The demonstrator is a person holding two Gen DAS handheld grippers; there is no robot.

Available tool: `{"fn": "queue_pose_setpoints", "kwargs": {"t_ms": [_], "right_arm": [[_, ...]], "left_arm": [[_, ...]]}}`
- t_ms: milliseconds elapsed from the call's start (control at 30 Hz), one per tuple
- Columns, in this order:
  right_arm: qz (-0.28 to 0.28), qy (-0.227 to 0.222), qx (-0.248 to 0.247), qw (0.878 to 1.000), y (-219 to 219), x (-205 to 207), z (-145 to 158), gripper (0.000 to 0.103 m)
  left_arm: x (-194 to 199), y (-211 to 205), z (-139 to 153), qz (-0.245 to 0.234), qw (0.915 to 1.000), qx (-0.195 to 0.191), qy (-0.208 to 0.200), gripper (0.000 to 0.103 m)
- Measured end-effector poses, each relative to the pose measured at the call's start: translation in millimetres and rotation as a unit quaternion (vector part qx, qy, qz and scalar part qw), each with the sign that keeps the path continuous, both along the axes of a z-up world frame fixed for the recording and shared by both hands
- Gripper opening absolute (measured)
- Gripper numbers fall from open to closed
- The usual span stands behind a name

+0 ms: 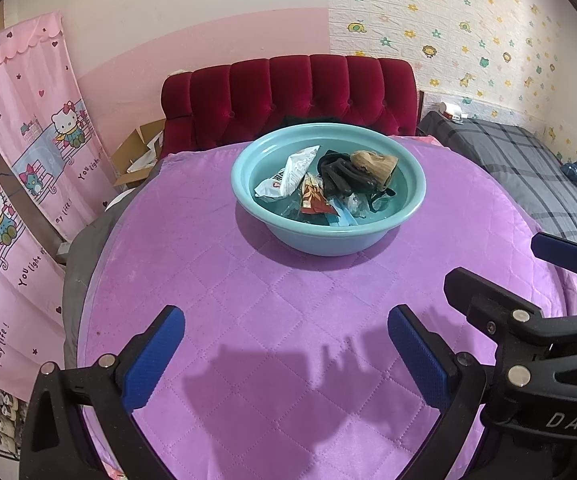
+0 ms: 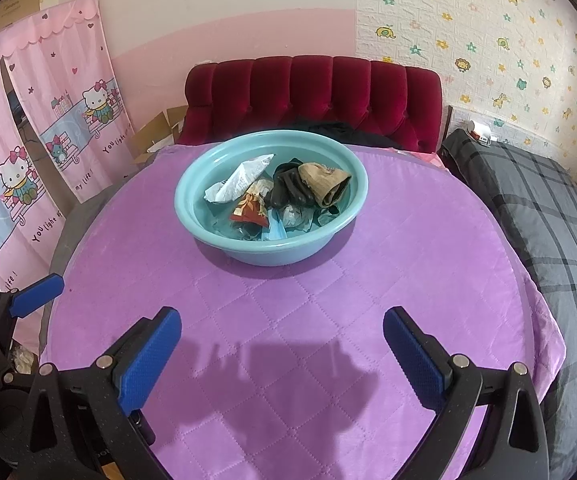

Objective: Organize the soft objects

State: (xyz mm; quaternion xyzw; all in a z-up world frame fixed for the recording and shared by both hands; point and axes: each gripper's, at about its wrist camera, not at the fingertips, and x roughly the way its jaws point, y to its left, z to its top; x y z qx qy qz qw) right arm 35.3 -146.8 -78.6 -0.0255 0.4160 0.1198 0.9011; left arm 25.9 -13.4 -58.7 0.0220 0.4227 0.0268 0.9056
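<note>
While the left gripper (image 1: 286,354) and right gripper (image 2: 282,354) hover wide-jawed and empty over the purple quilted cloth (image 2: 328,300), short of the teal basin (image 2: 192,216), inside it lie a white packet (image 2: 240,182), black glove (image 2: 292,190) and tan sock (image 2: 324,182).

A teal plastic basin (image 2: 271,248) is set on the purple quilted worktop (image 2: 288,320), before a red tufted velvet sofa (image 2: 312,92); a crumpled white wrapper (image 2: 240,182) is held left of black gloves (image 2: 290,190) inside.
</note>
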Motion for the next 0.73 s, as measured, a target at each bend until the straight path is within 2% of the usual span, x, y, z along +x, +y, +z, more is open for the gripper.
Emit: {"fn": "queue_pose_setpoints", "kwargs": {"t_ms": [733], "right_arm": [[0.0, 0.003, 0.002, 1.0, -3.1, 4.8, -1.0, 0.103]], "left_arm": [[5.1, -2.0, -2.7, 0.003, 1.0, 0.004, 0.005, 0.103]]}}
